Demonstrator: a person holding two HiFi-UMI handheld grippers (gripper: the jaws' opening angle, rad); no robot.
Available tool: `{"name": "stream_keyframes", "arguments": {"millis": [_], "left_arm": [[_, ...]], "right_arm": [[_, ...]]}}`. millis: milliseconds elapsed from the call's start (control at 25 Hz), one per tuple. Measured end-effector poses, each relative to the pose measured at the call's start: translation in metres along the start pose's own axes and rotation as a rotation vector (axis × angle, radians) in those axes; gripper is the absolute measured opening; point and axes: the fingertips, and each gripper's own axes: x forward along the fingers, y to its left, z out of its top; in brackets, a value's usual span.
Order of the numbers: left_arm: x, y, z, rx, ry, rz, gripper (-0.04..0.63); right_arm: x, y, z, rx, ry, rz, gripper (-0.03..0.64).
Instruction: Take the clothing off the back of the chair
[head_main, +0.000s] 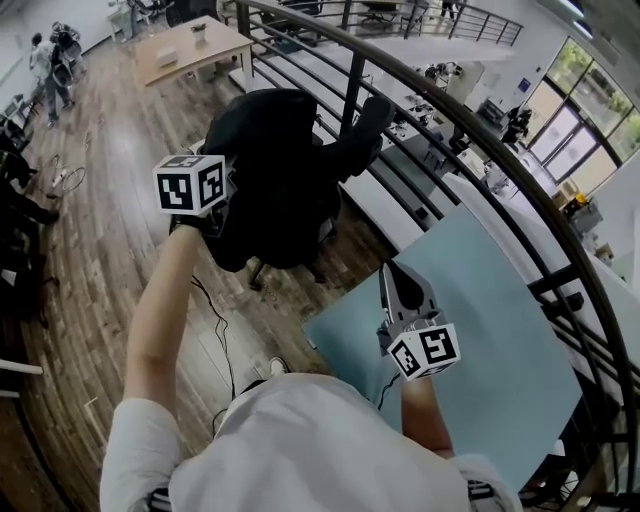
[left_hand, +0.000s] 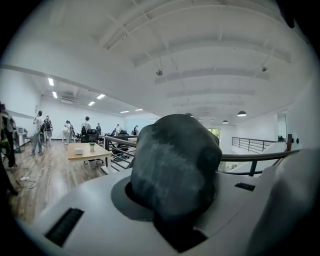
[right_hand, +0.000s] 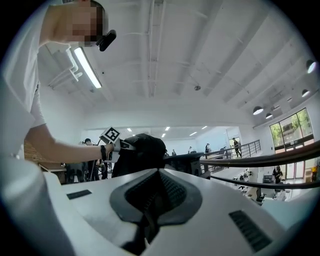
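Observation:
A black garment (head_main: 272, 150) hangs bunched over a black office chair (head_main: 312, 238) in the middle of the head view. My left gripper (head_main: 228, 190) reaches into the garment's left side. The left gripper view shows the dark cloth (left_hand: 172, 160) bulging up between the jaws, so my left gripper (left_hand: 170, 212) is shut on it. My right gripper (head_main: 392, 275) hovers over the light blue table, to the right of the chair and nearer me, apart from it. Its jaws meet with nothing between them (right_hand: 150, 200). From the right gripper view the garment (right_hand: 142, 150) sits just ahead.
A dark curved railing (head_main: 455, 125) runs behind the chair and along the right. The light blue table (head_main: 490, 340) fills the lower right. A wooden table (head_main: 190, 45) stands farther back, people (head_main: 50, 60) are at the far left, and a cable (head_main: 215, 320) lies on the wooden floor.

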Motion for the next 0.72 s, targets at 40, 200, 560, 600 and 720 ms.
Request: {"name": "stream_keyframes", "arguments": {"millis": [40, 200, 560, 600, 720], "left_arm": [[-0.006, 0.005, -0.004, -0.005, 0.0, 0.01, 0.114], [-0.027, 0.018, -0.023, -0.017, 0.002, 0.032, 0.114], [-0.053, 0.021, -0.069, -0.062, 0.026, 0.014, 0.114], [-0.057, 0.02, -0.073, -0.066, 0.025, 0.011, 0.114], [-0.075, 0.013, -0.083, -0.08, 0.011, 0.003, 0.114]], "right_arm": [[0.003, 0.001, 0.0, 0.0, 0.003, 0.002, 0.02], [0.012, 0.002, -0.003, 0.004, 0.012, 0.008, 0.02], [0.034, 0.011, -0.005, -0.003, 0.024, 0.021, 0.02], [0.036, 0.012, -0.005, -0.002, 0.026, 0.021, 0.02], [0.037, 0.015, -0.004, -0.004, 0.031, 0.025, 0.02]]}}
